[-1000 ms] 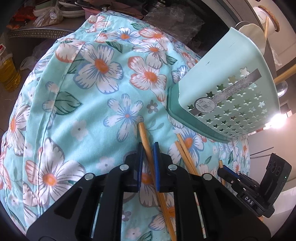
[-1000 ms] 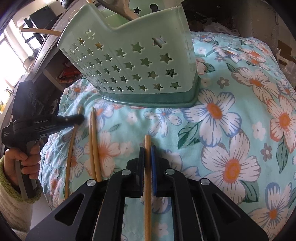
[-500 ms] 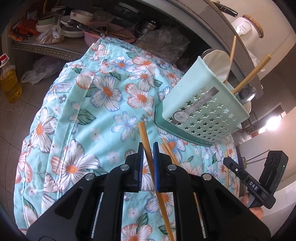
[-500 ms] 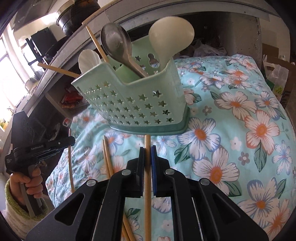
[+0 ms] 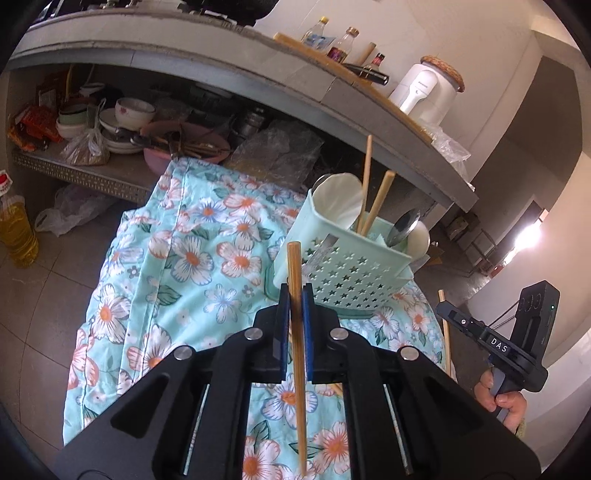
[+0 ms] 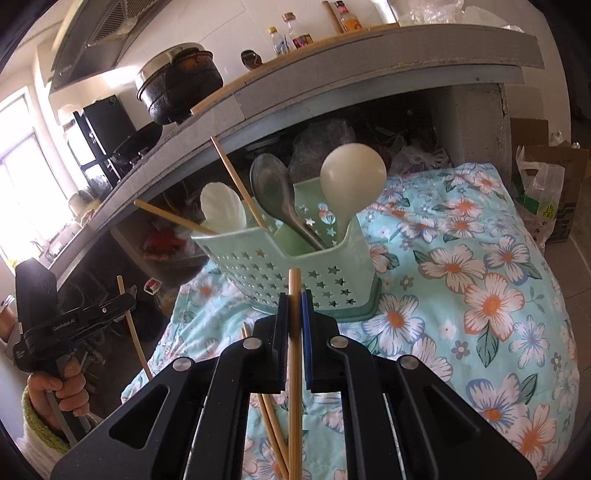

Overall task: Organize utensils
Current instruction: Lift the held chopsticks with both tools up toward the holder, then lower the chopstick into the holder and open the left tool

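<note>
Floral cloth (image 5: 192, 258) lies below both fingers, each pair clamped on a chopstick (image 5: 295, 280); loosely pinched, either could pivot and miss the caddy (image 6: 295, 266) ahead.

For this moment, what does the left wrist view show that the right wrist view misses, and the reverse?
Only the left wrist view: a white appliance with a woven lid on the grey counter, stacked bowls on the shelf beneath, and a bottle of yellow oil on the floor.

Only the right wrist view: a black pot under a range hood, and a bright window.

Both: the mint star-perforated utensil basket on the floral cloth, and each hand-held gripper, left and right, shut on a bamboo chopstick.
</note>
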`<state>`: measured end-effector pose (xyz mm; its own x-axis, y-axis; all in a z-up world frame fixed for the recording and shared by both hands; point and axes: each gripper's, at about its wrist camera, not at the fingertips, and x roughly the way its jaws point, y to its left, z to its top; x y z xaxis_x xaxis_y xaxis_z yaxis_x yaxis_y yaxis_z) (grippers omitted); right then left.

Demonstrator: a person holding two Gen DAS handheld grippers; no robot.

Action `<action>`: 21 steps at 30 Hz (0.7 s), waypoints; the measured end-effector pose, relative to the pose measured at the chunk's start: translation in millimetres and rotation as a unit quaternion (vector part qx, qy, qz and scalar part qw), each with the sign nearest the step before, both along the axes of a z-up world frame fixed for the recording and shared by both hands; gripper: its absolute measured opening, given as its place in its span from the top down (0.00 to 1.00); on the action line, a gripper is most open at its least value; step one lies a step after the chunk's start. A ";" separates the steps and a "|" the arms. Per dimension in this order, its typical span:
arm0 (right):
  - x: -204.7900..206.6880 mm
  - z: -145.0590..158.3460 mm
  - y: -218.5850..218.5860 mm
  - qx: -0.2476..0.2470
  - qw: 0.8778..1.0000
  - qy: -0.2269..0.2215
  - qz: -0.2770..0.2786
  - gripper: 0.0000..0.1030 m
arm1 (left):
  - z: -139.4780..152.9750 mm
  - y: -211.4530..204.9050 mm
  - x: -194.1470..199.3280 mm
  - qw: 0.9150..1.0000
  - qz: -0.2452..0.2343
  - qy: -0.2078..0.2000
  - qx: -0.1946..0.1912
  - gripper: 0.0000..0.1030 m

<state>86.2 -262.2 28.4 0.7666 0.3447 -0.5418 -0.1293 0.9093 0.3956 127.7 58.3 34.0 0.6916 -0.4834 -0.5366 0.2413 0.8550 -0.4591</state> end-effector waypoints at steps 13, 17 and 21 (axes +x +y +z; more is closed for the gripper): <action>-24.5 49.3 0.7 0.000 0.996 -0.086 -0.008 0.93 | 47.6 -14.7 -29.1 0.994 -0.005 -0.102 0.027 0.95; -25.6 48.1 -2.7 0.001 0.996 -0.085 -0.011 0.93 | 57.0 -16.6 -34.8 0.992 -0.007 -0.120 0.024 0.95; -26.0 47.7 -9.2 0.007 0.996 -0.084 -0.016 0.93 | 76.0 -19.2 -40.0 0.989 -0.007 -0.148 0.017 0.95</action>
